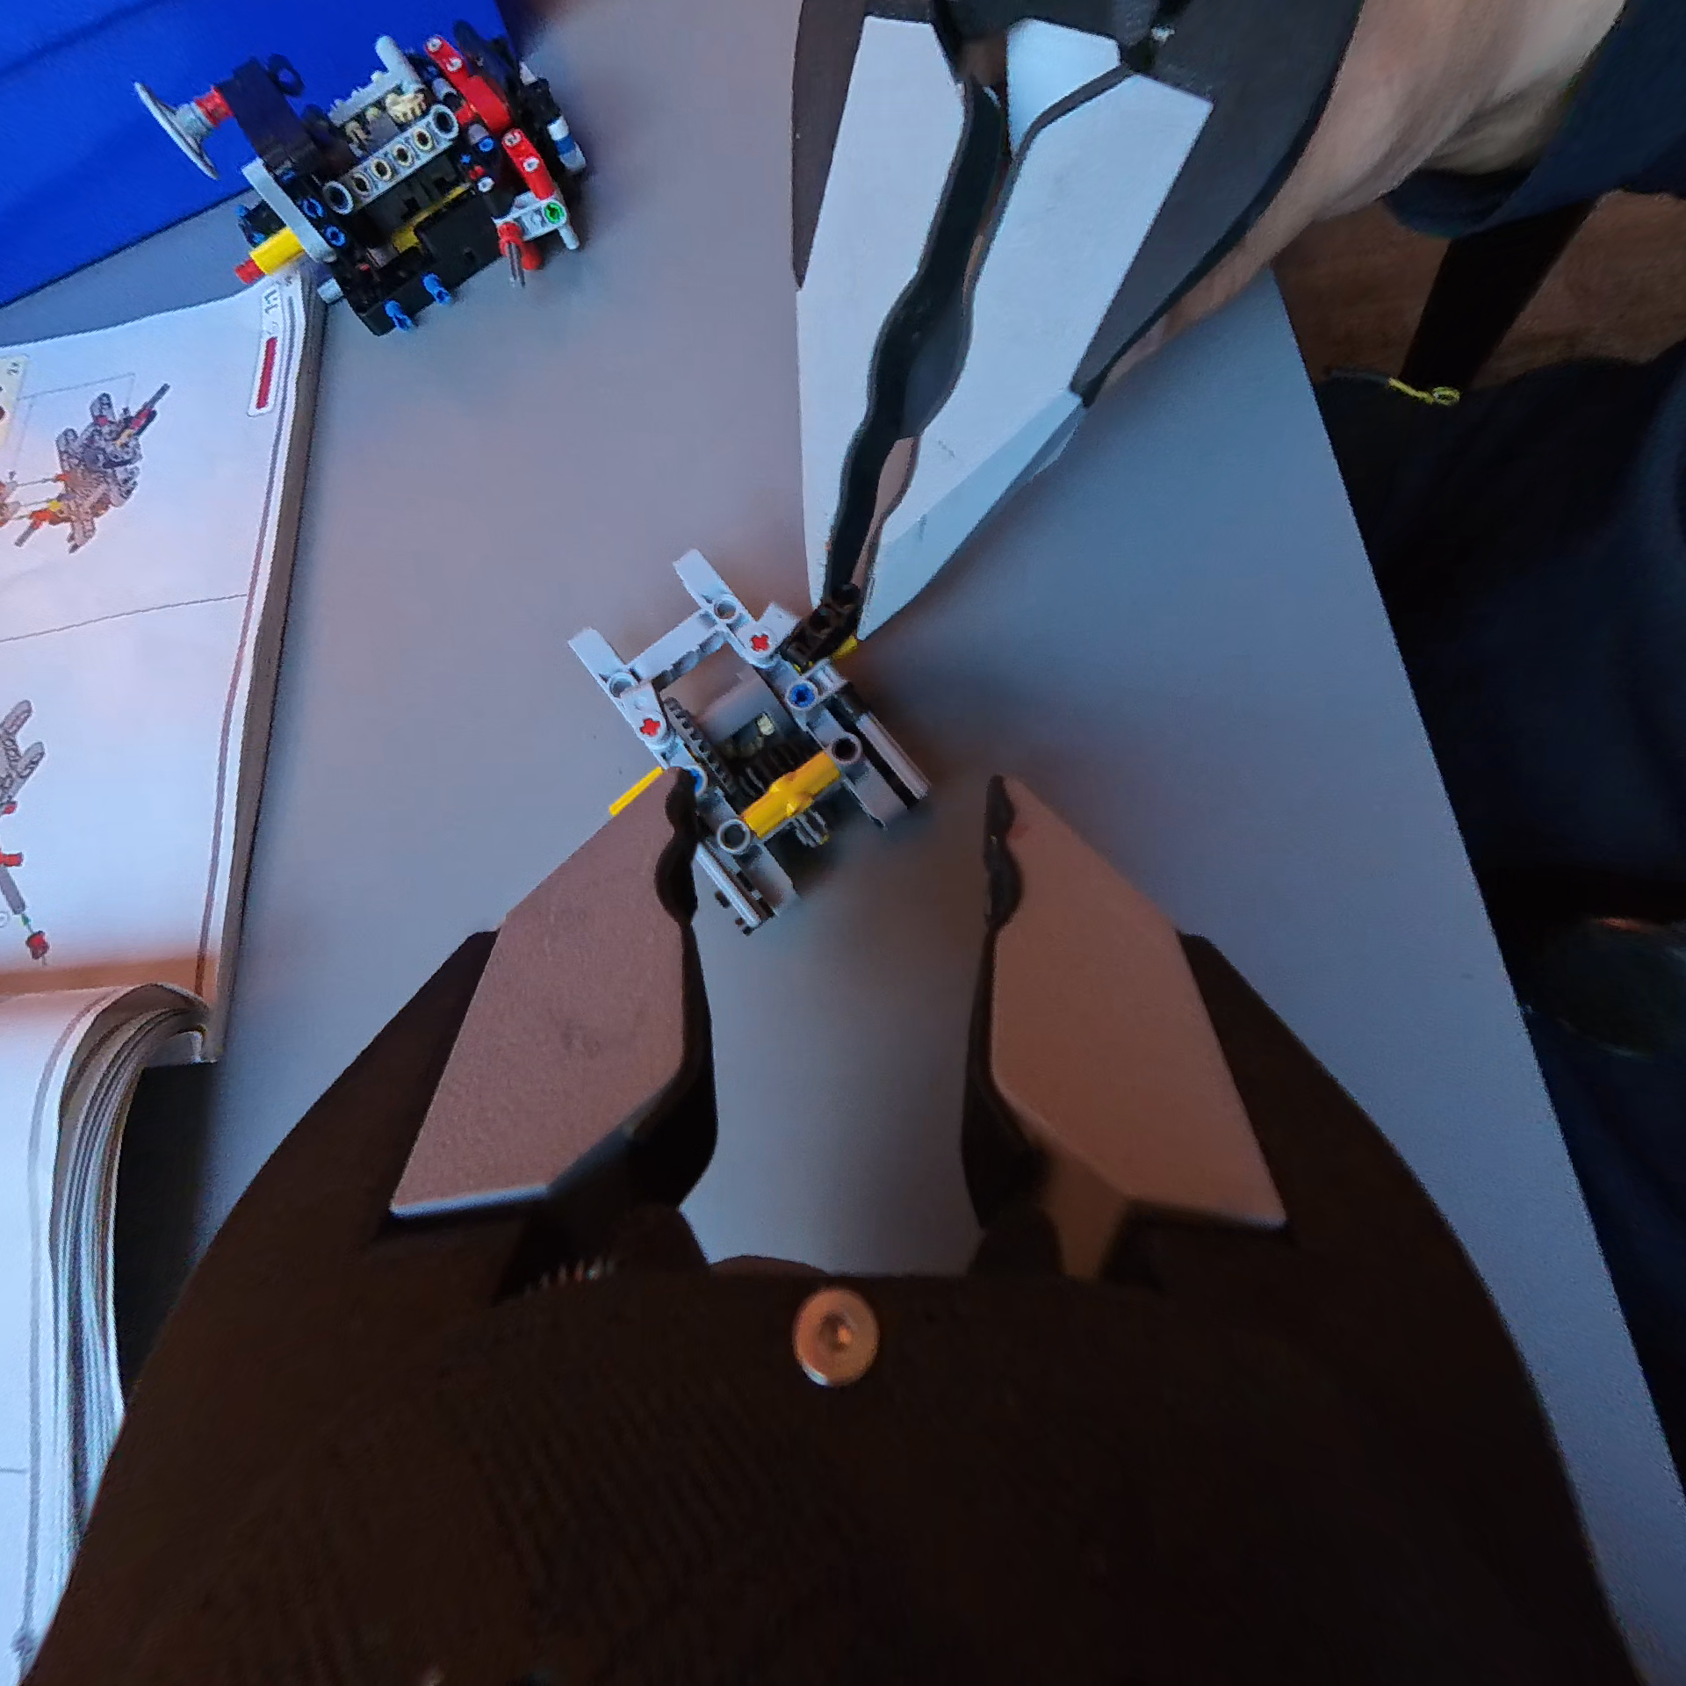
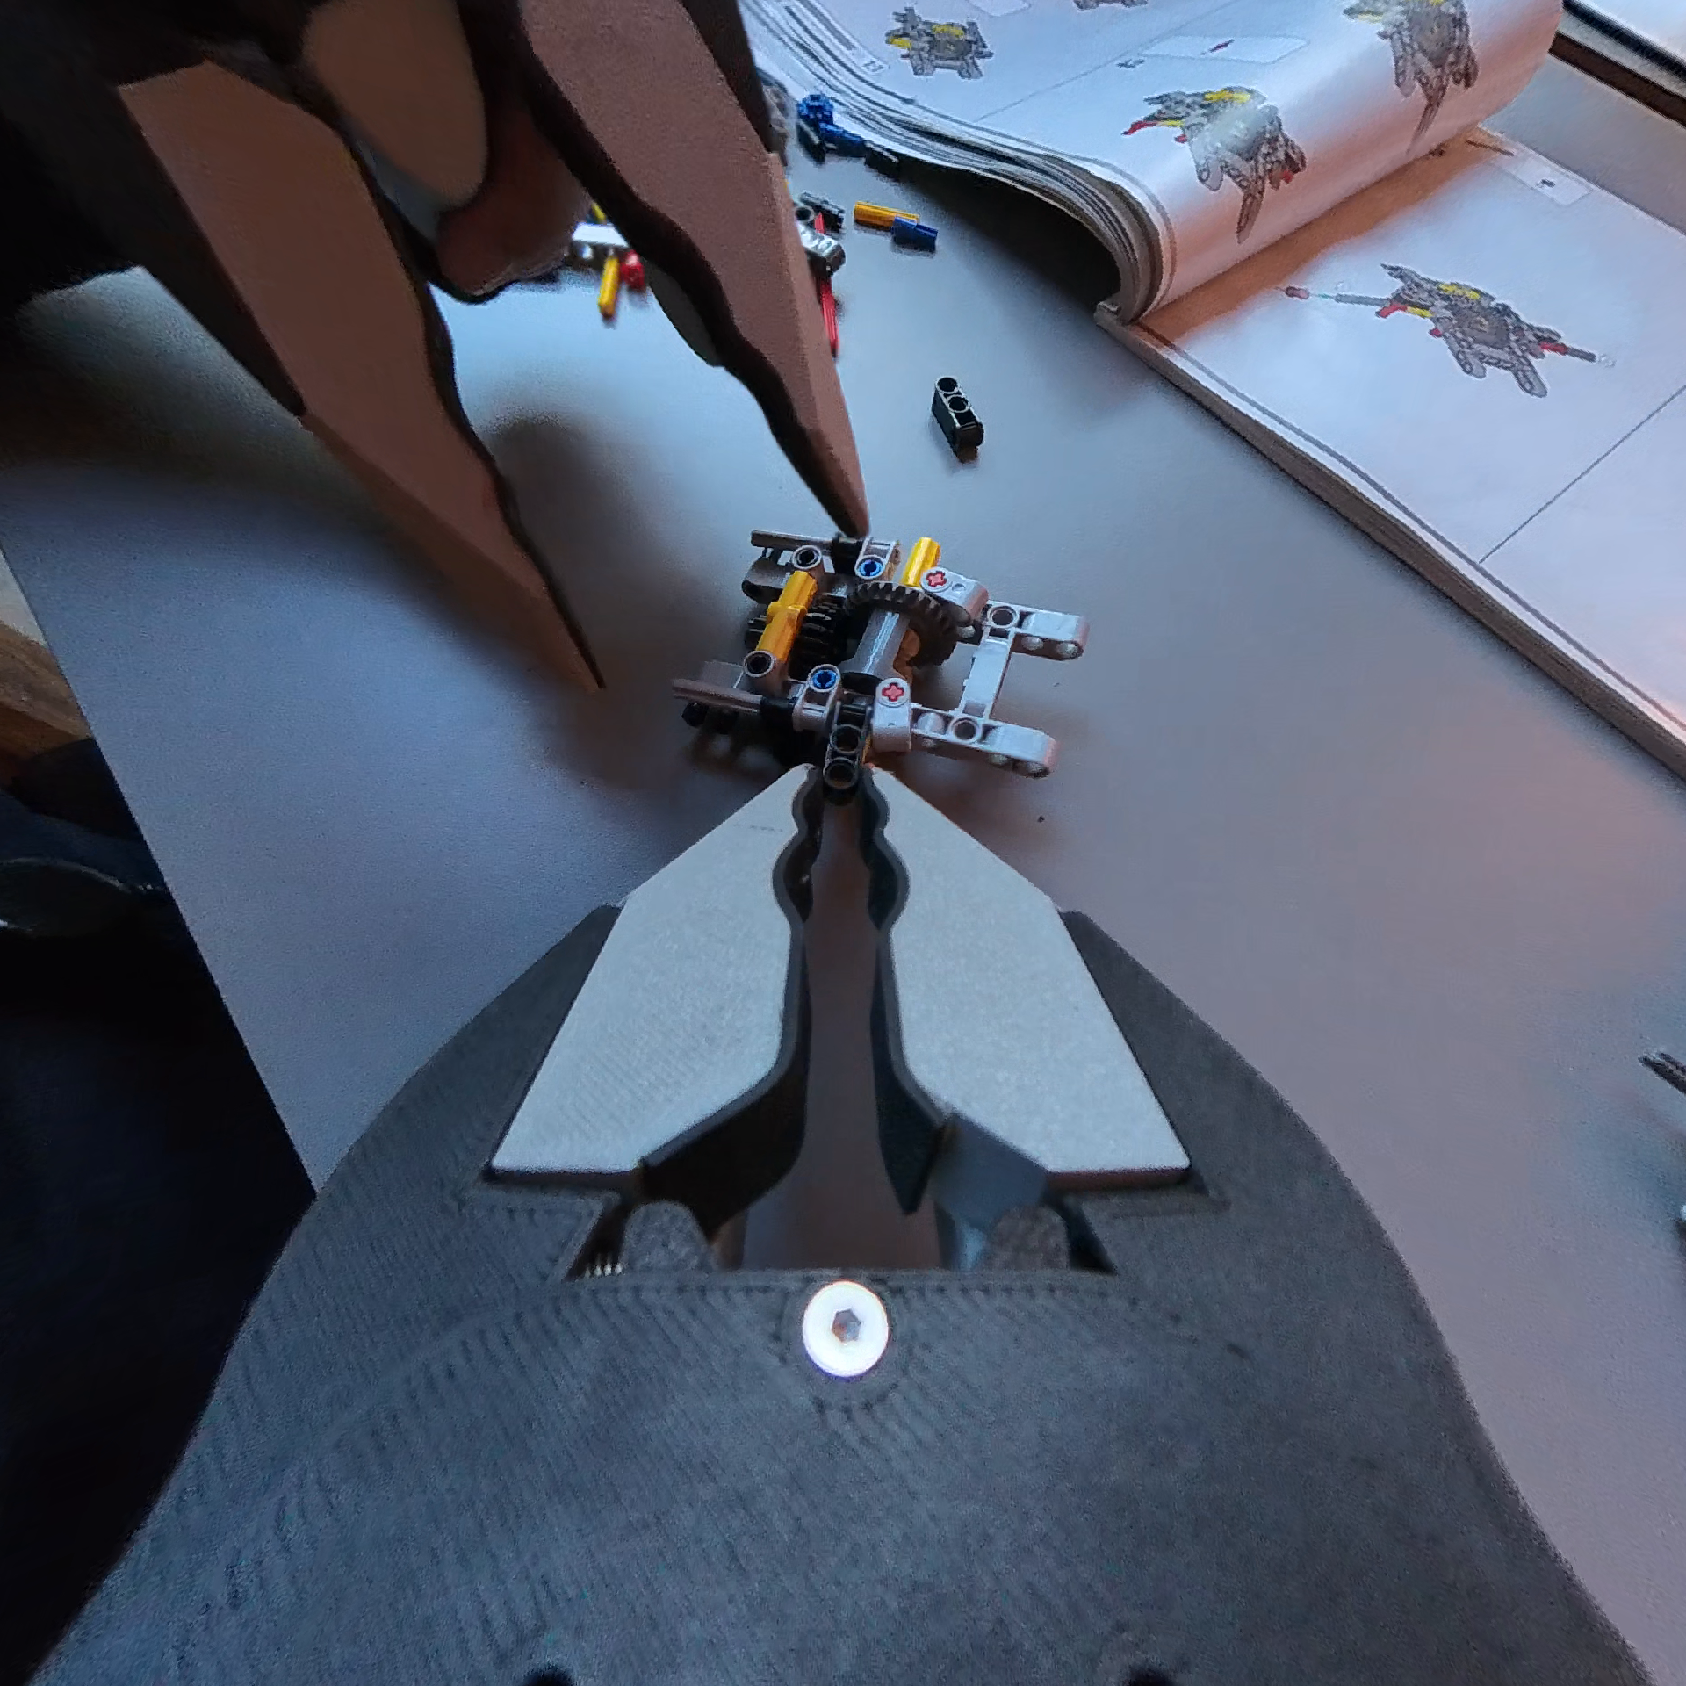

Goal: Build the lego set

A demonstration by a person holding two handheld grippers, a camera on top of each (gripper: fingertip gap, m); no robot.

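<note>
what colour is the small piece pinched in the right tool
Black, clearest in the right wrist view.

Two tongs (image 1: 835, 794), two brick assemblies (image 1: 744, 730), one booklet (image 1: 128, 639)

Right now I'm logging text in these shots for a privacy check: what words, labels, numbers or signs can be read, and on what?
Booklet: small page-corner marks and a red tab near the edge, too blurred to read.
Booklet in the right wrist view: drawings, with tiny marks too small to read.
Near model, far model, left gripper, right gripper: no writing visible.
</note>
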